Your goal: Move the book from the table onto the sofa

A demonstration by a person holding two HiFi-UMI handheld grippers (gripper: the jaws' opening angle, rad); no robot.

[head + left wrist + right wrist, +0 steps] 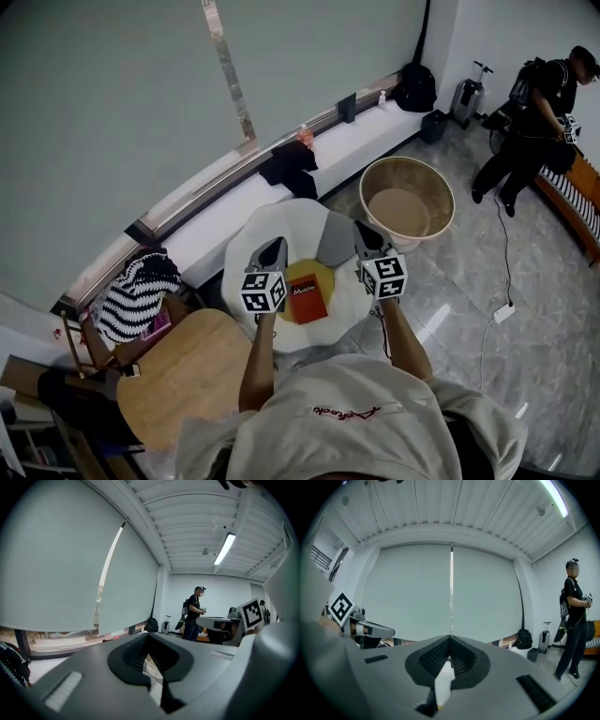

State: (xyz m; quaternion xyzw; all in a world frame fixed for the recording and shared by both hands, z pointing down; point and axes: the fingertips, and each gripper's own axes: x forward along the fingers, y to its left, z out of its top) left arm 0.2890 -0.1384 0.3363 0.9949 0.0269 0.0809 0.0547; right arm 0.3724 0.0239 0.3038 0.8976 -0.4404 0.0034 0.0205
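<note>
A red book lies flat on a yellow mat on the round white table, seen in the head view. My left gripper hangs above the table just left of the book, jaws shut and empty. My right gripper is held above the table's right side, also shut with nothing in it. Both point away from me, toward the window blind. In the left gripper view the shut jaws face the room; in the right gripper view the shut jaws face the blind. The book is hidden in both gripper views.
A round wooden tub stands right of the table. A wooden seat and a striped bag are at the left. A white window bench holds a black cloth. A person stands far right.
</note>
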